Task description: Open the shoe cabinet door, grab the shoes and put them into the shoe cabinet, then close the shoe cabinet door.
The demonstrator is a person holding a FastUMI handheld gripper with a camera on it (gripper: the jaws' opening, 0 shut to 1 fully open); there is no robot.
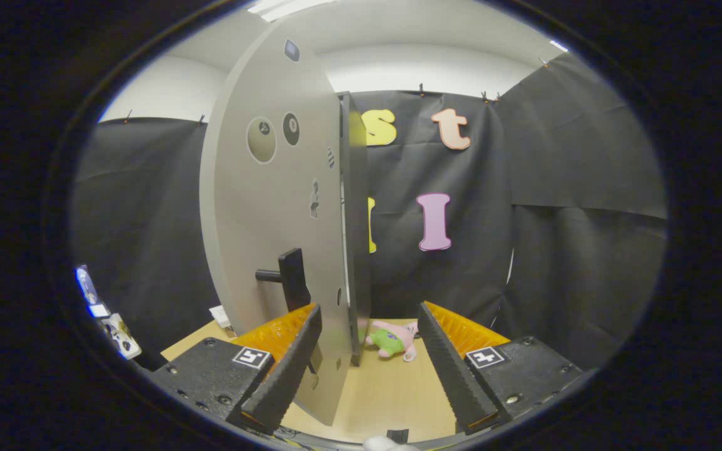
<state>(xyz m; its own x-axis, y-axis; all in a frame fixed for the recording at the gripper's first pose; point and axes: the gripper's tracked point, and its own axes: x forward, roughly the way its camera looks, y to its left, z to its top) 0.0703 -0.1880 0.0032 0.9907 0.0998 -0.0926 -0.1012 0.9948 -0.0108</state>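
Note:
The grey shoe cabinet door (267,207) stands swung out towards me, seen almost edge-on, with a black lever handle (286,275) on its face. Behind its free edge is the darker cabinet body (355,219). My gripper (370,307) is open. The door's lower edge sits between the fingers, close against the left finger (286,369) and well apart from the right finger (449,369). Neither finger presses on it. A small white rounded thing (386,443) peeks in just below the fingers; I cannot tell what it is.
A pink and green plush toy (395,340) lies on the wooden tabletop (386,394) just beyond the fingers, beside the cabinet's foot. Small white and blue items (107,316) sit far left, and a white object (220,316) lies by the door's base.

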